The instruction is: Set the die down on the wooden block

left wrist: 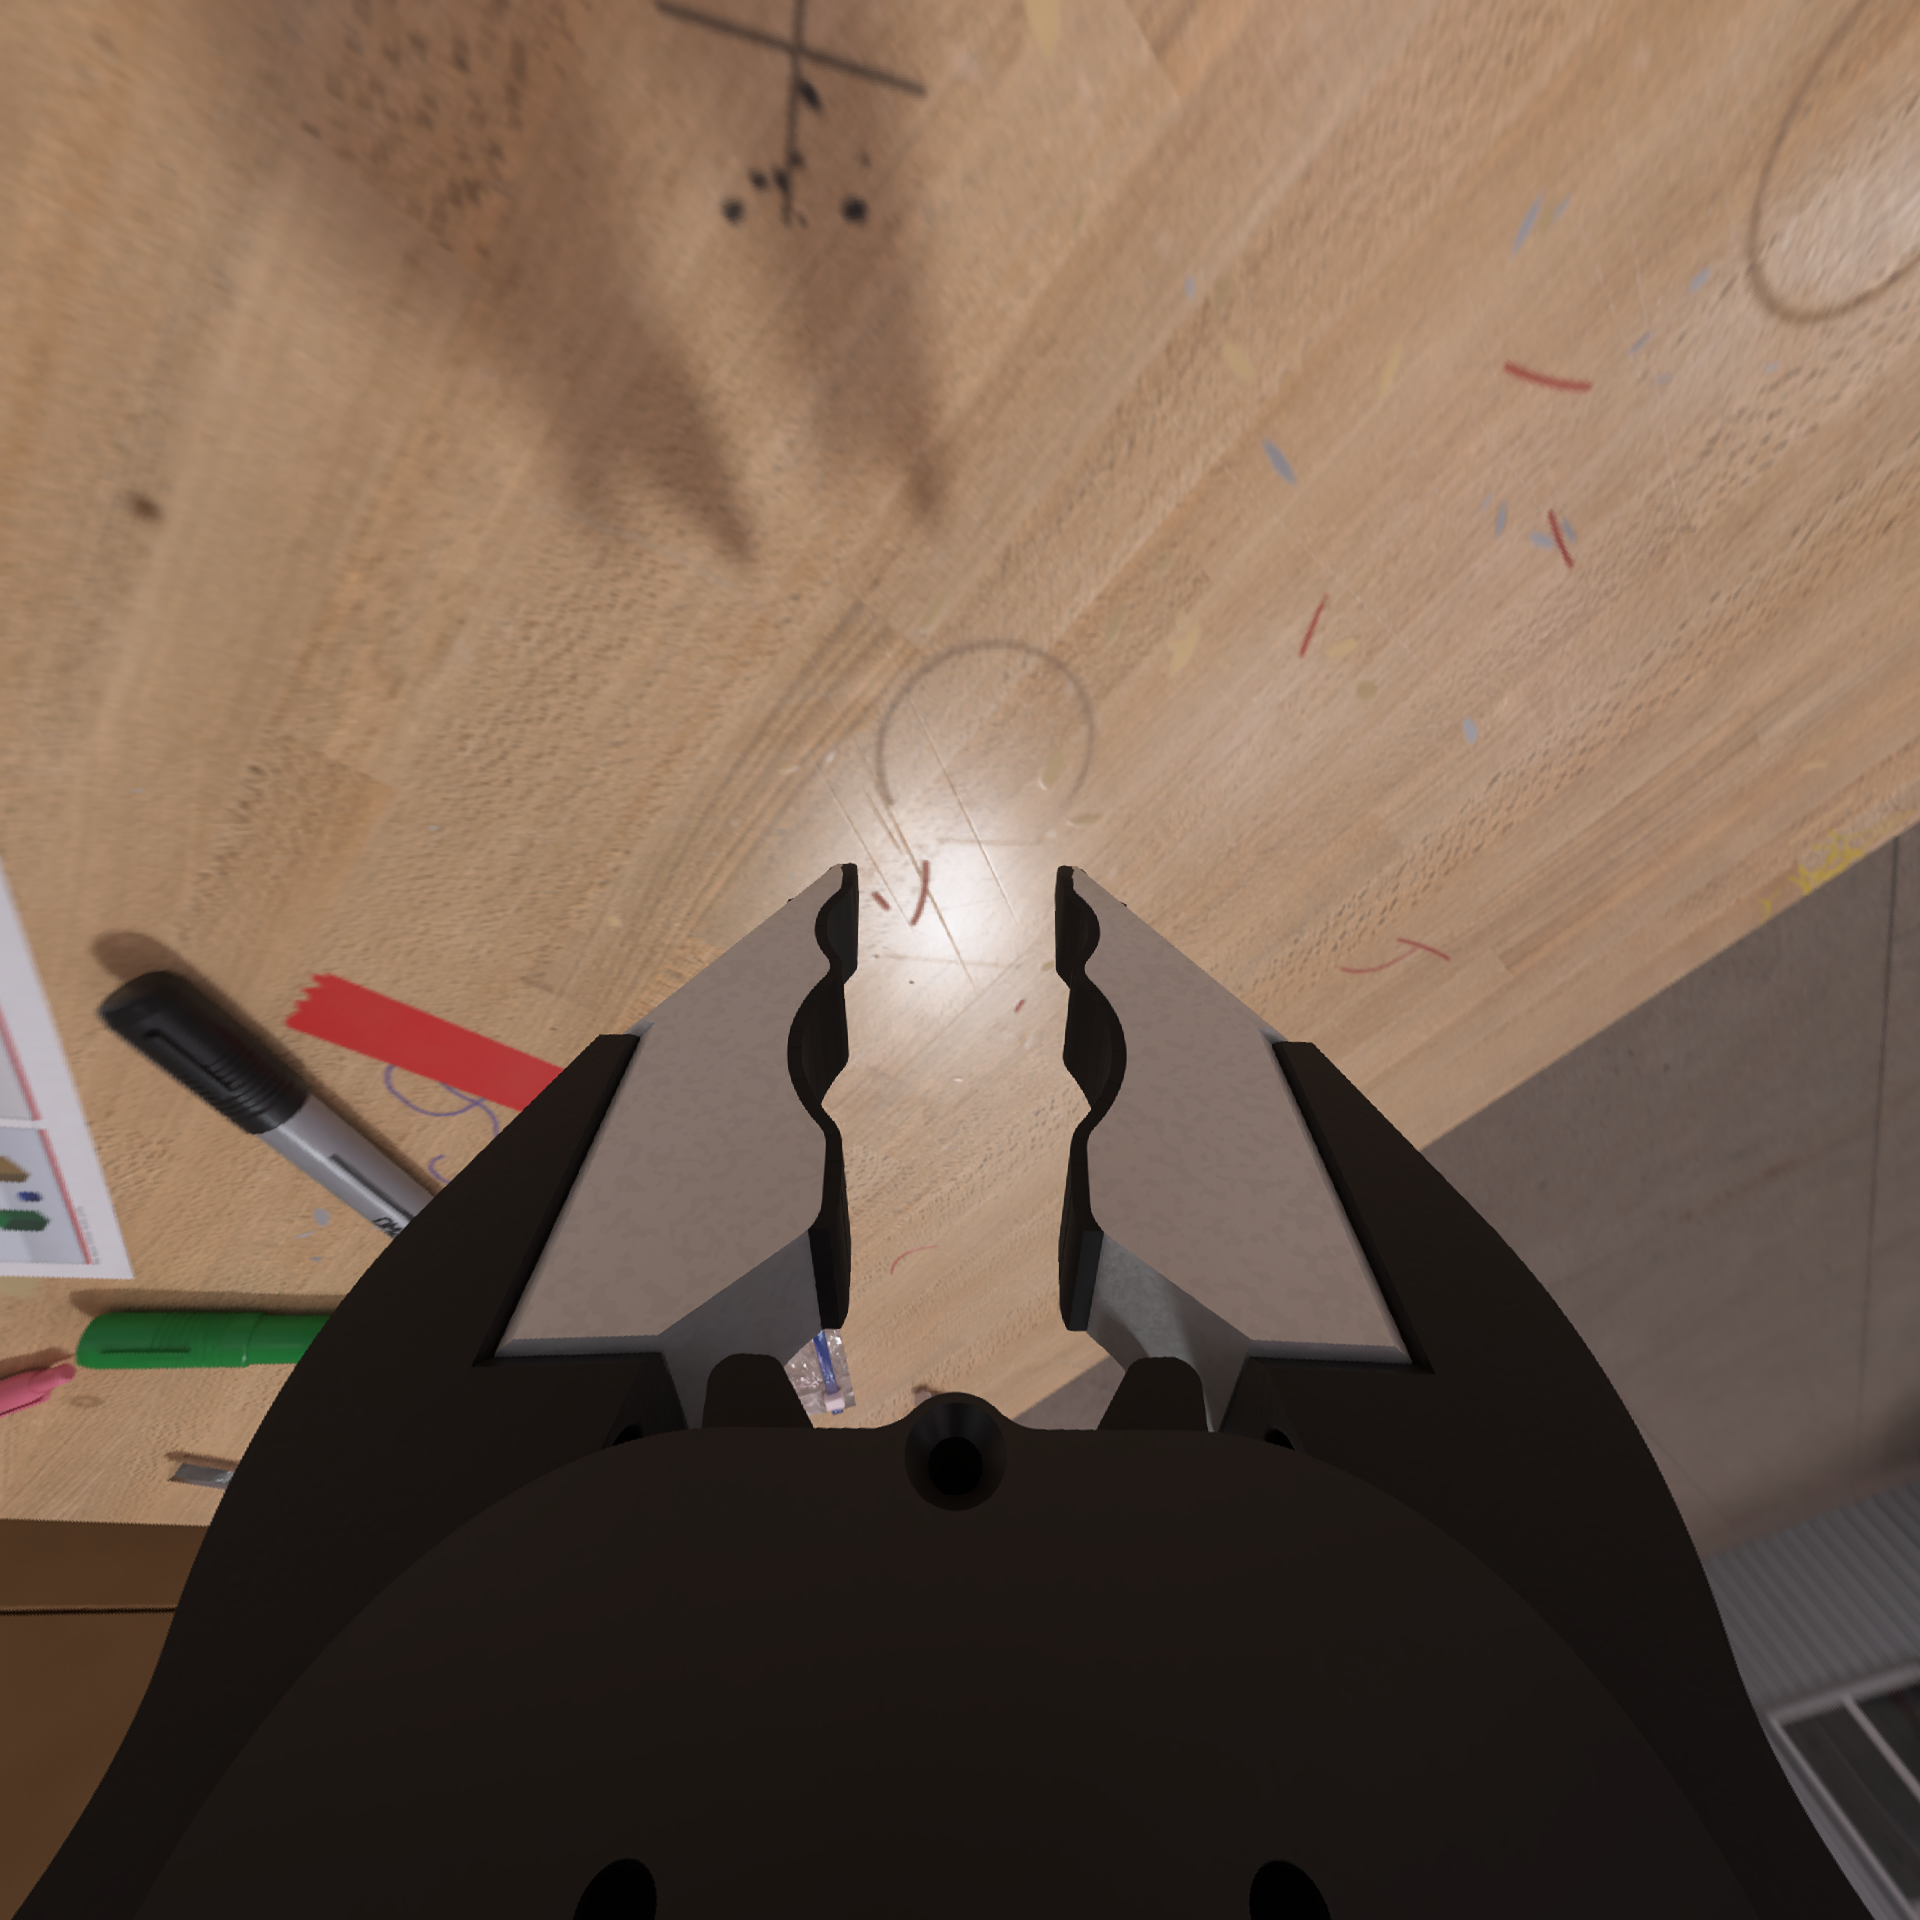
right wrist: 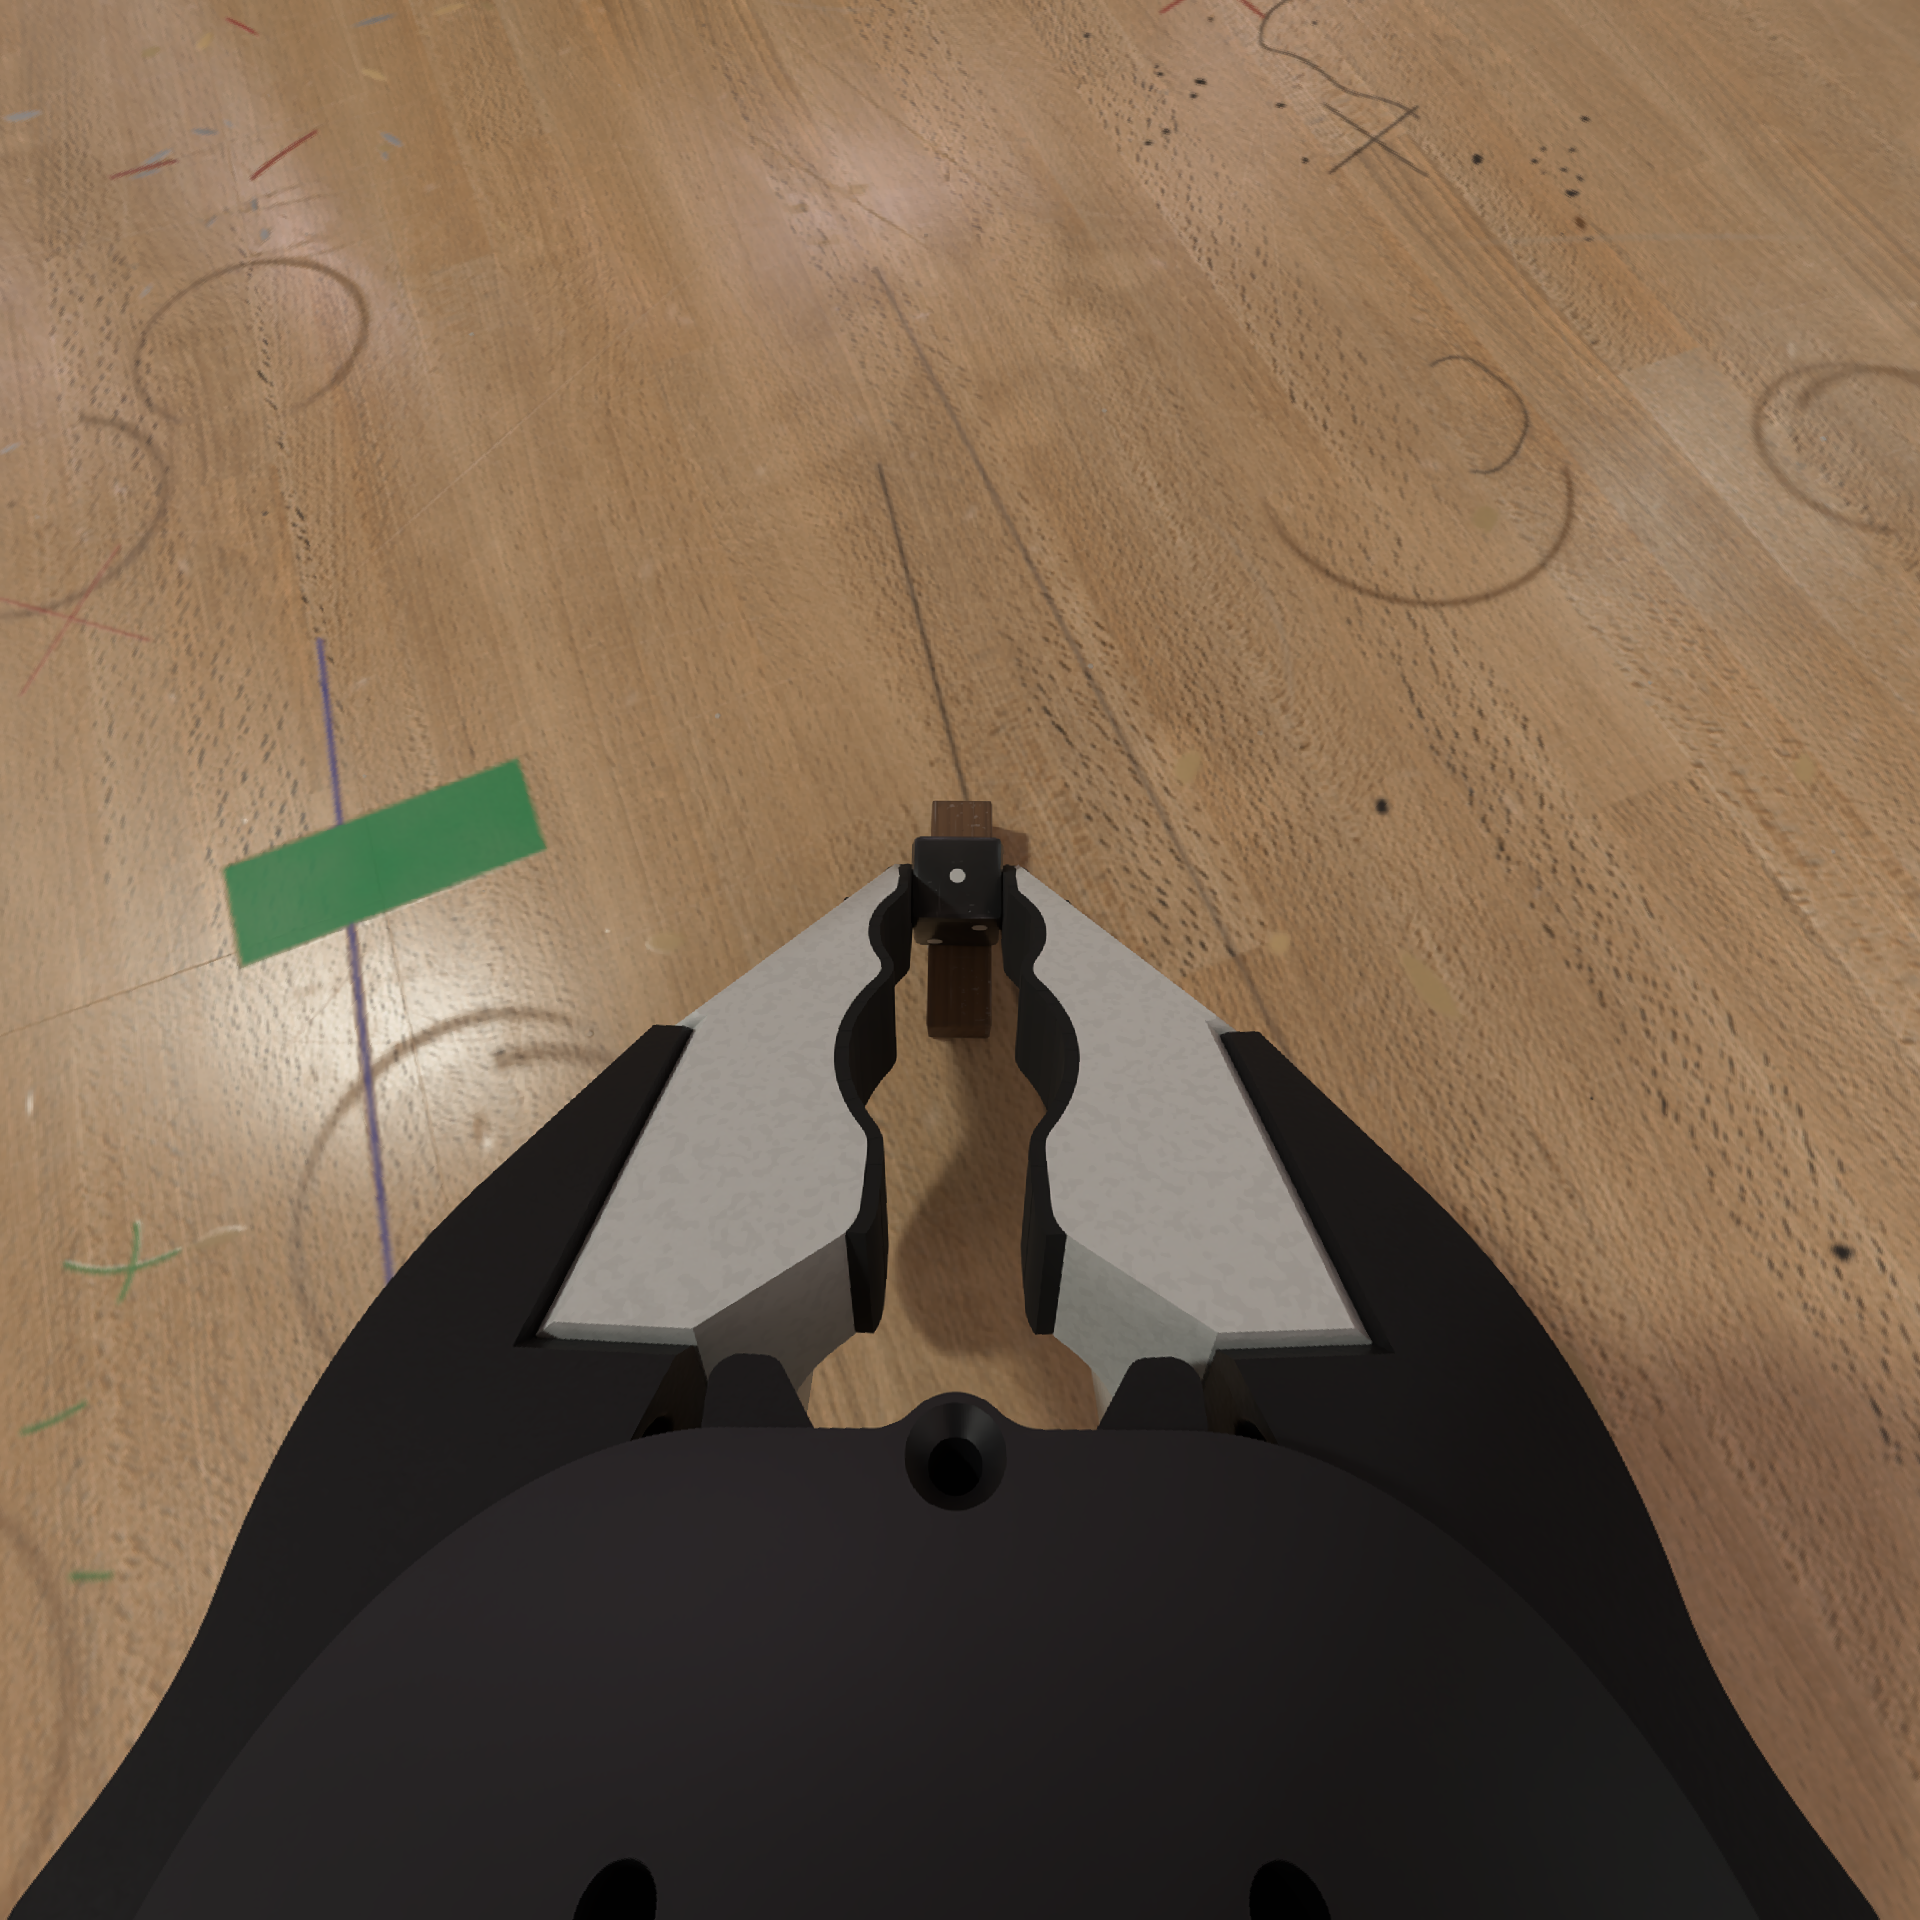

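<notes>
Black die (right wrist: 957, 878) pinched in right claw (right wrist: 957, 894), over wooden block (right wrist: 958, 992)

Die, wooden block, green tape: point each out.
die (right wrist: 957, 878), right wrist view, on its face with one white dot.
wooden block (right wrist: 958, 1003), right wrist view, on the near part below the die.
green tape (right wrist: 382, 860), right wrist view, on the strip's middle.

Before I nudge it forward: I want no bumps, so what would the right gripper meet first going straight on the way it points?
The right gripper holds the black die, and the wooden block lies directly in line beneath and beyond it. The die would probably meet the block first, though the gap between them is unclear.
</notes>
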Robot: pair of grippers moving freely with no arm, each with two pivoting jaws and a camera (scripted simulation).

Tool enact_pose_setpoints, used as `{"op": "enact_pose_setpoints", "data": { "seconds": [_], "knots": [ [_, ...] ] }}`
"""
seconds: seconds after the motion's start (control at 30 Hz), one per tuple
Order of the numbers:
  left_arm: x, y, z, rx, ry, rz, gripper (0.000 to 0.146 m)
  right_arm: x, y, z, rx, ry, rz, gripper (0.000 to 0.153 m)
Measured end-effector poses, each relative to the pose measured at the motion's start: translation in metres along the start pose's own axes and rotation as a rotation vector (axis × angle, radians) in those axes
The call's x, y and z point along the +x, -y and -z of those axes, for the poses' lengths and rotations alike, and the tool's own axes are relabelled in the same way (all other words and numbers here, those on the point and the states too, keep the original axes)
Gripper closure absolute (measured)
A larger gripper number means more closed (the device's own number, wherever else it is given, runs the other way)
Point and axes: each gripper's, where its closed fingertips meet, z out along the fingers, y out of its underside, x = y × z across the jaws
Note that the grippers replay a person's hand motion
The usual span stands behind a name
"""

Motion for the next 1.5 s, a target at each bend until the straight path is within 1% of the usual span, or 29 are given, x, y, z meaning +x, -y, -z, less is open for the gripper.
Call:
{"op": "enact_pose_setpoints", "data": {
  "seconds": [0.1,0.17,0.23,0.4,0.43,0.53,0.63,0.67,0.7,0.77,0.8,0.87,0.97,1.07,1.17,1.23,1.3,1.37,1.5],
  "knots": [
    [0.009,-0.006,-0.009,-0.049,-0.03,-0.033,0.111,0.0,0.0,0.0,0.0,0.001,-0.001,0.137],
    [0.006,-0.008,-0.016,-0.076,-0.011,-0.02,0.112,0.0,0.0,0.0,0.0,0.0,0.0,0.137],
    [0.006,-0.006,-0.025,-0.07,-0.04,0.006,0.112,0.0,0.0,0.0,0.0,0.0,-0.001,0.137],
    [0.003,0.01,-0.042,-0.054,-0.004,0.028,0.107,0.0,0.0,0.0,0.0,-0.004,0.002,0.137],
    [0.008,0.014,-0.044,-0.036,-0.015,0.025,0.106,0.0,0.0,0.0,0.0,-0.004,0.002,0.137],
    [0.029,0.024,-0.05,-0.008,-0.068,-0.044,0.107,0.0,0.0,0.0,0.0,-0.003,0.0,0.136],
    [0.06,0.027,-0.054,0.004,-0.216,-0.109,0.109,0.0,0.0,0.0,0.0,0.001,-0.004,0.136],
    [0.064,0.026,-0.051,0.011,-0.236,-0.139,0.111,0.0,0.0,0.0,0.0,0.002,-0.006,0.136],
    [0.062,0.027,-0.044,0.036,-0.225,-0.145,0.113,0.0,0.0,0.0,0.0,0.002,-0.006,0.136],
    [0.048,0.028,-0.02,0.125,-0.216,-0.09,0.114,0.0,0.0,0.0,0.0,0.003,-0.008,0.136],
    [0.034,0.026,-0.007,0.159,-0.185,-0.054,0.114,0.0,0.0,0.0,0.0,0.004,-0.009,0.136],
    [0.004,0.019,0.015,0.2,-0.075,0.011,0.112,0.0,0.0,0.0,0.0,0.005,-0.011,0.136],
    [-0.021,0.013,0.031,0.239,0.001,0.062,0.111,0.001,0.0,-0.001,0.0,0.006,-0.014,0.136],
    [-0.029,0.012,0.025,0.226,0.016,0.089,0.111,0.001,0.0,-0.001,0.0,0.004,-0.016,0.136],
    [-0.029,0.019,0.013,0.208,0.037,0.057,0.106,0.002,0.0,-0.001,0.0,0.001,-0.016,0.135],
    [-0.027,0.034,0.009,0.232,0.042,0.031,0.099,0.002,0.0,-0.001,0.0,0.001,-0.018,0.134],
    [-0.027,0.052,0.008,0.281,0.084,-0.017,0.093,0.002,0.0,-0.001,0.0,0.001,-0.019,0.134],
    [-0.024,0.068,0.005,0.312,0.071,-0.049,0.091,0.002,0.0,-0.001,0.0,0.0,-0.02,0.134],
    [-0.025,0.081,-0.004,0.303,0.086,-0.077,0.087,0.003,0.0,-0.001,0.0,0.0,-0.023,0.133]
  ]
}}
